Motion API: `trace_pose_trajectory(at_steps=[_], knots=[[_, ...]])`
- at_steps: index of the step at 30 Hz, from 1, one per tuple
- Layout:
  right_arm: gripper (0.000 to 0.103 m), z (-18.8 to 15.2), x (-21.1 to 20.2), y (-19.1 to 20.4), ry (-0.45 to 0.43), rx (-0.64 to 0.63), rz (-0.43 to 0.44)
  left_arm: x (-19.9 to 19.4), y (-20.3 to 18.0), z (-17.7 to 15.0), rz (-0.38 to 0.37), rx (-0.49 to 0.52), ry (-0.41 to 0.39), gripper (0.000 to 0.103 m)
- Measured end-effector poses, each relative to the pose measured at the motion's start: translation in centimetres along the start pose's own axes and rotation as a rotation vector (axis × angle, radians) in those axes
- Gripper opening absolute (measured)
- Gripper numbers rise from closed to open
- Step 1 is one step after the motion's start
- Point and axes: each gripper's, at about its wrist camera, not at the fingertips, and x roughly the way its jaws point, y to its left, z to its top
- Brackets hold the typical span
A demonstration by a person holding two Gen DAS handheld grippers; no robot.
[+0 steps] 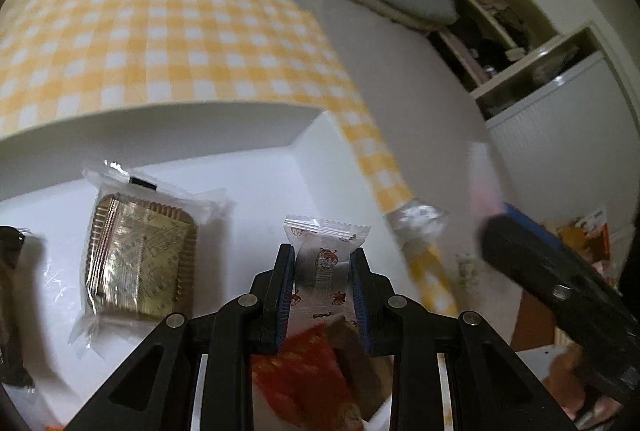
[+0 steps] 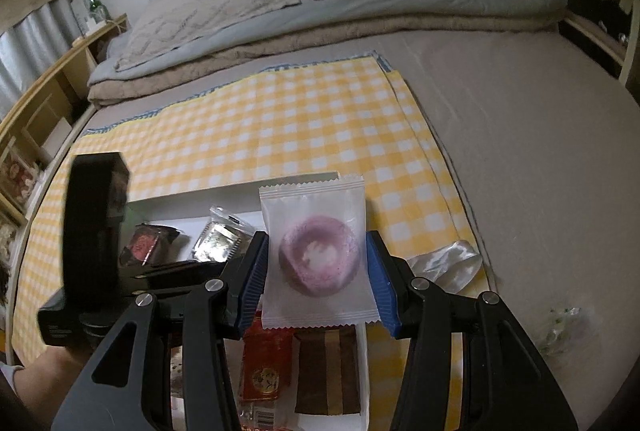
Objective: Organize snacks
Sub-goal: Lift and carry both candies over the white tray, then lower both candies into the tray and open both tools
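Observation:
My left gripper [image 1: 323, 263] is shut on a small clear candy packet [image 1: 325, 263] with red prints, held over the white box [image 1: 312, 159]. In the box lie a gold-foil snack in clear wrap [image 1: 140, 263], a dark packet [image 1: 10, 311], a red packet [image 1: 304, 375] and a brown bar [image 1: 356, 355]. My right gripper [image 2: 317, 263] is shut on a white packet with a purple ring snack [image 2: 318, 255], held above the box's right end [image 2: 364, 359]. Below it lie the red packet [image 2: 266, 363] and the brown striped bar [image 2: 326, 371]. The left gripper's body [image 2: 94, 243] shows at the left there.
The box sits on a yellow checked cloth [image 2: 280, 127] on a bed. Pillows [image 2: 224, 11] and a folded blanket lie beyond. A clear wrapper [image 2: 444, 265] and a small packet [image 2: 560, 327] lie right of the box. Shelves [image 1: 500, 31] stand at the right.

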Motion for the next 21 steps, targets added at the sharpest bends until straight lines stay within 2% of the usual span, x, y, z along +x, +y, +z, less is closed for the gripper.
trace_pose_trajectory(at_steps=[4, 9, 16, 19, 21], knots=[[0.049, 0.2, 0.7, 0.2, 0.01, 0.003, 0.007, 0.3, 2.7, 1.9, 0.101, -0.005, -0.024, 0.027], [0.049, 0.5, 1.6, 1.1, 0.021, -0.007, 0.021, -0.8, 6.1, 3.8, 0.161, -0.012, -0.047, 0.027], [0.049, 1.1, 3.9, 2.1, 0.067, 0.002, 0.038, -2.5, 9.9, 5.5, 0.165, -0.013, -0.054, 0.027], [0.049, 1.3, 5.1, 2.5, 0.091, 0.003, 0.03, -3.5, 10.2, 5.4, 0.151, -0.005, -0.05, 0.027], [0.05, 1.4, 5.9, 2.6, 0.106, 0.004, 0.023, -4.4, 10.1, 4.0, 0.148, 0.008, -0.054, 0.028]])
